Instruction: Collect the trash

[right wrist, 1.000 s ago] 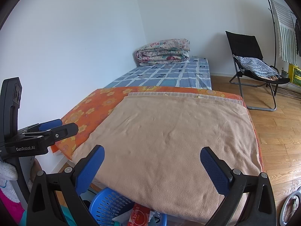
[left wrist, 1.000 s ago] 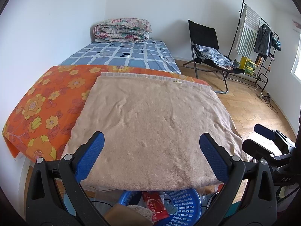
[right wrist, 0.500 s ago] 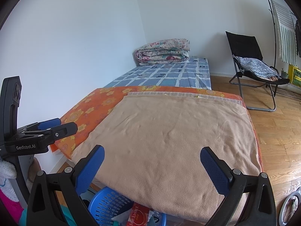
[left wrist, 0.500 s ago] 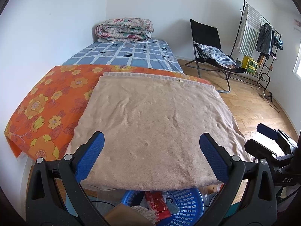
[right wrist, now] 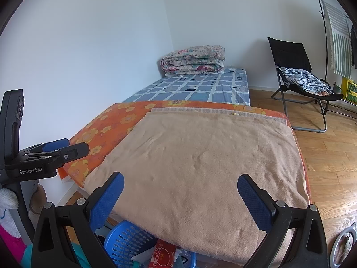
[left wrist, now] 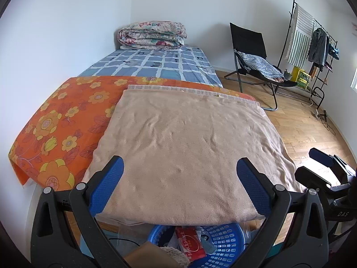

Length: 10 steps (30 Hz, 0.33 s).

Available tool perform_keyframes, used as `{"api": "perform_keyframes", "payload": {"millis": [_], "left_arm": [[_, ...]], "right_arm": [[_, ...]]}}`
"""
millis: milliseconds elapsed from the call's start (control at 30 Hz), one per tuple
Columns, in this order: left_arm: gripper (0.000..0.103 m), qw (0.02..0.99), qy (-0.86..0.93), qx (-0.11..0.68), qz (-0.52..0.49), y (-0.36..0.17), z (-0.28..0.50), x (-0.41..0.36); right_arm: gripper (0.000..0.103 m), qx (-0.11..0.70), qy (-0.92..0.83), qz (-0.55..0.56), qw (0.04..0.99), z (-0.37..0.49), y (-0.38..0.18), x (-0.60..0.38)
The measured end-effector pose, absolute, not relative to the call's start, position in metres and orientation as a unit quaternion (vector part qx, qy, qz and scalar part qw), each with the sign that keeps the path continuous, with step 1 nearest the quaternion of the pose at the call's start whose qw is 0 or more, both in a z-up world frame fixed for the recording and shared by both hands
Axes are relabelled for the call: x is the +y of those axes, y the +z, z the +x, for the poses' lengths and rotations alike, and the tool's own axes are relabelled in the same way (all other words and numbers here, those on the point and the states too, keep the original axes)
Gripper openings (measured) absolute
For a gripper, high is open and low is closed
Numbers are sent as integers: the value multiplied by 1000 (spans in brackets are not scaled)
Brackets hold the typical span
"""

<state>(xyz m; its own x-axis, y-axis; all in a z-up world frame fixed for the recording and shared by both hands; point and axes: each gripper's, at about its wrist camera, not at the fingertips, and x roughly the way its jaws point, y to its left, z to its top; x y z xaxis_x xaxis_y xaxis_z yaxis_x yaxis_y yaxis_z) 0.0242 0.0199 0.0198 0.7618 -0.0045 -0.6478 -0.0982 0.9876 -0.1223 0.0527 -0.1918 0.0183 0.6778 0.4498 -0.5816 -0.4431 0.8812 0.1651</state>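
Holding over the blue basket [left wrist: 221, 241] below the bed's foot, we see trash in it: a red packet [left wrist: 189, 242]. Both grippers, left [left wrist: 179, 187] and right [right wrist: 179, 197], gape empty over the tan blanket [left wrist: 185, 147]. We judge collection is between picks; next we must find more litter. The bed hides part of the basket.

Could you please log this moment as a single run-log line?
task: collect trash | left gripper: open, empty | right gripper: open, empty | both above beige blanket | blue basket: holds trash, at bed foot
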Motion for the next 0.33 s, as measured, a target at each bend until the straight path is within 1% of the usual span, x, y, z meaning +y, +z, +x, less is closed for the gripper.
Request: {"api": "perform_keyframes", "payload": {"millis": [333], "left_arm": [[103,937,31,342,-71,24,24,26]], "right_arm": [[103,318,242,3,917,53,16,-194]]}}
